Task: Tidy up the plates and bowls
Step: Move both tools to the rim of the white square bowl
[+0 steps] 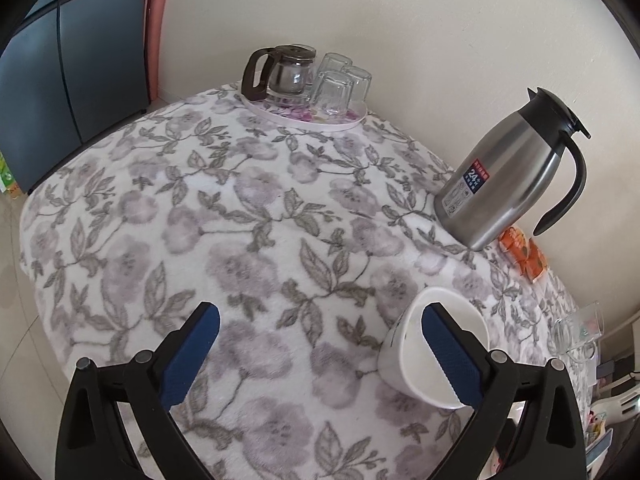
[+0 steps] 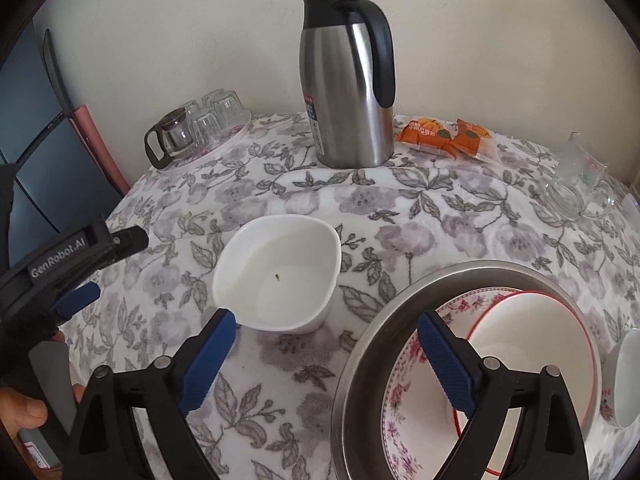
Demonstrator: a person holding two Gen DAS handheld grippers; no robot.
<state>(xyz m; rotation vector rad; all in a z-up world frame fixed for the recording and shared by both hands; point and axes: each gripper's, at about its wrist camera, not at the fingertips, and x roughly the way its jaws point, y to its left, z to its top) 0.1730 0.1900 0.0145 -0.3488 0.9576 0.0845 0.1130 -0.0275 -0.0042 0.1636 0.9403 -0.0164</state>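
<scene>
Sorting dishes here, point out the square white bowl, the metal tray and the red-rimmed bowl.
square white bowl (image 2: 280, 276): right wrist view, inner floor.
metal tray (image 2: 360, 344): right wrist view, left rim.
red-rimmed bowl (image 2: 528, 352): right wrist view, white inside.

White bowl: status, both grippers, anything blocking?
Left gripper open, right gripper open, both empty. White bowl upright on cloth, ungripped. Red-rimmed bowl on floral plate in steel basin. Nothing blocking.

left gripper (image 1: 320, 320): jaws spread wide | right gripper (image 2: 326, 332): jaws spread wide
</scene>
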